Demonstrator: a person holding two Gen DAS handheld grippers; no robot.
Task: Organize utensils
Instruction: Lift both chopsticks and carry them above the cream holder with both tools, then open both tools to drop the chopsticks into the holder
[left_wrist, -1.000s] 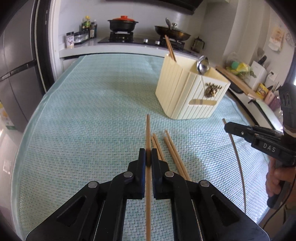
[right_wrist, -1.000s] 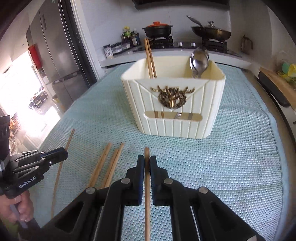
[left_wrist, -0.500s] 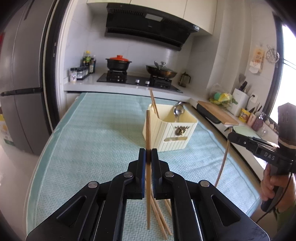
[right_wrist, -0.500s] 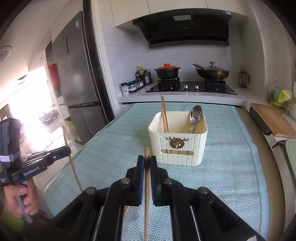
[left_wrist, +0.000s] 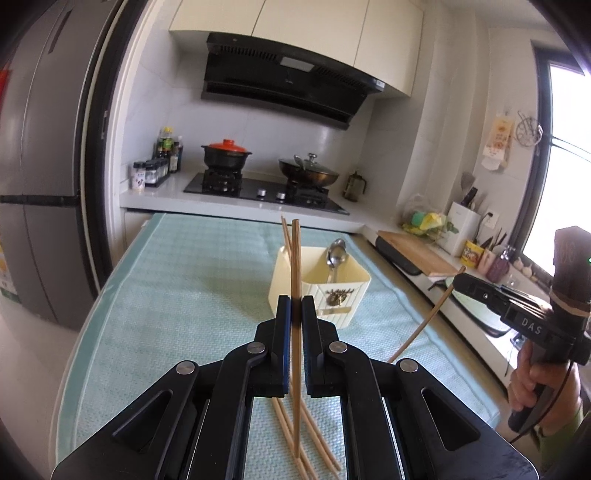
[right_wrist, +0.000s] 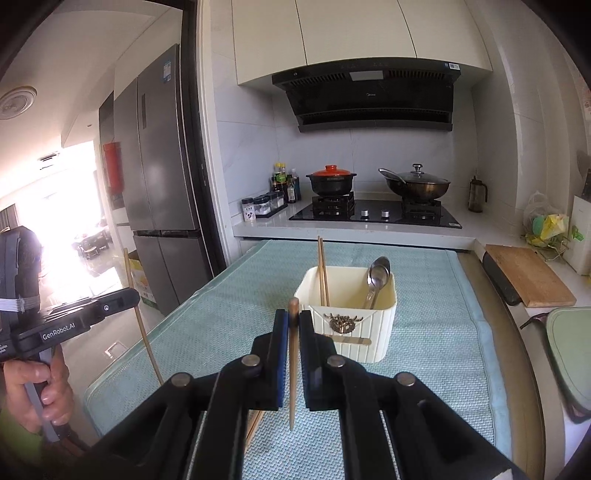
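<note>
Place: home kitchen.
Cooking: gas stove (right_wrist: 375, 213) with red-lidded pot (right_wrist: 330, 180) and lidded wok (right_wrist: 415, 183); range hood (right_wrist: 369, 95) above.
Storage: wall cabinets (right_wrist: 354, 33), tall fridge (right_wrist: 162, 162).
Counter: seasoning bottles (right_wrist: 284, 182), cutting board (right_wrist: 526, 275).

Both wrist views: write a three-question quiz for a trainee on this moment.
1. True or false: each claw, left and right, is shut on one chopstick.
2. What stands in the cream holder beside the spoon?
A. forks
B. a pair of chopsticks
C. nothing
3. Fill in: loose chopsticks lie on the ____ mat.

Key: 1 true; 2 B; 3 green.
</note>
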